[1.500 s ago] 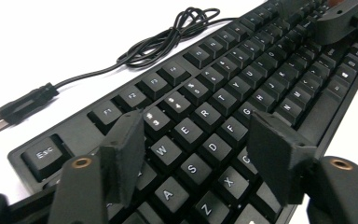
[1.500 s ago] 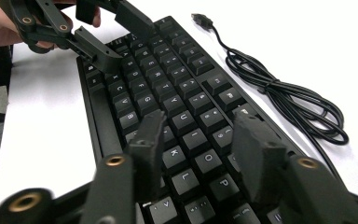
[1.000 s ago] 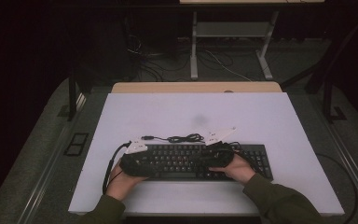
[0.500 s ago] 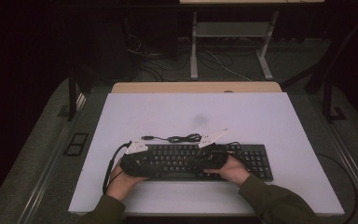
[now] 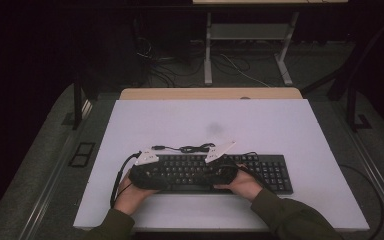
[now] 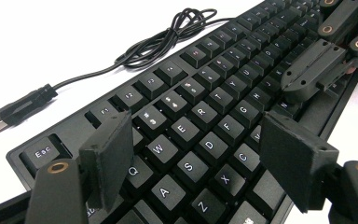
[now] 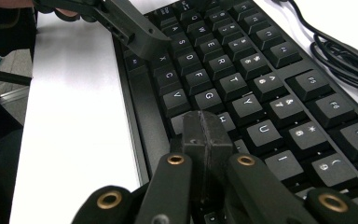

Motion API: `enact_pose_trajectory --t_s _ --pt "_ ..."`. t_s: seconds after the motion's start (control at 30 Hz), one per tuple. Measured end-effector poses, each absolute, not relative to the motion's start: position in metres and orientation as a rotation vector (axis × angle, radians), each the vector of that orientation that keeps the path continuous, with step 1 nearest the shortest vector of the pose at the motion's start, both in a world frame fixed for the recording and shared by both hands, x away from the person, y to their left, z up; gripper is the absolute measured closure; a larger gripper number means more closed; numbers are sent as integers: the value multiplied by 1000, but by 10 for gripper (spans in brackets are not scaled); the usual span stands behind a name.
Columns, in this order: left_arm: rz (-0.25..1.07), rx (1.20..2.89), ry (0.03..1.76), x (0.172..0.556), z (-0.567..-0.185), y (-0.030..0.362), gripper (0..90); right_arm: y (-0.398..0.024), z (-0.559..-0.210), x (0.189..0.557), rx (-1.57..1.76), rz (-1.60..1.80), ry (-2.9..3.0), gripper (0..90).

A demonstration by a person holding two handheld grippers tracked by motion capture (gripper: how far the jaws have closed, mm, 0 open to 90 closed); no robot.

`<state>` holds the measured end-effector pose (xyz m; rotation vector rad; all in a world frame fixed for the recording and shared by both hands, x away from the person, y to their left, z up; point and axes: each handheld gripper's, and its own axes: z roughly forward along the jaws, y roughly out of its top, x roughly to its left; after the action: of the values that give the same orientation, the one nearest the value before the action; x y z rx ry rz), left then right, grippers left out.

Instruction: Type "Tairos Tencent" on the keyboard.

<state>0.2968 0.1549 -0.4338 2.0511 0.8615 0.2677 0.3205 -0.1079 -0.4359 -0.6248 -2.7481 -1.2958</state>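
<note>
Right gripper shifted; keyboard beneath closed fingers.

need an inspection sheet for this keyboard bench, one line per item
Surface: white table, a faint smudge near its middle.
Job's things: black keyboard lying flat near the front edge.
Clutter: nothing seen.
Grippers: left gripper open above the letter keys; right gripper shut, fingers tip-down near the H key.
Cables: keyboard cable bundled behind the keyboard, its USB plug loose on the table.
Surroundings: dark room, table legs and floor wires behind.
</note>
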Motion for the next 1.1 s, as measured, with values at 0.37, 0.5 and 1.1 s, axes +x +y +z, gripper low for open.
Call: enact_pose_trajectory --t_s 0.37,0.5,1.1 --pt "269 2052 858 297 -434 155 255 -106 -438 320 -633 -1262 -2755 894" --pt "270 2052 858 297 -434 155 255 -106 -439 320 -631 -1260 -2753 894" --pt "268 2053 857 297 -433 154 255 -112 -434 321 -640 -1325 -2737 876"
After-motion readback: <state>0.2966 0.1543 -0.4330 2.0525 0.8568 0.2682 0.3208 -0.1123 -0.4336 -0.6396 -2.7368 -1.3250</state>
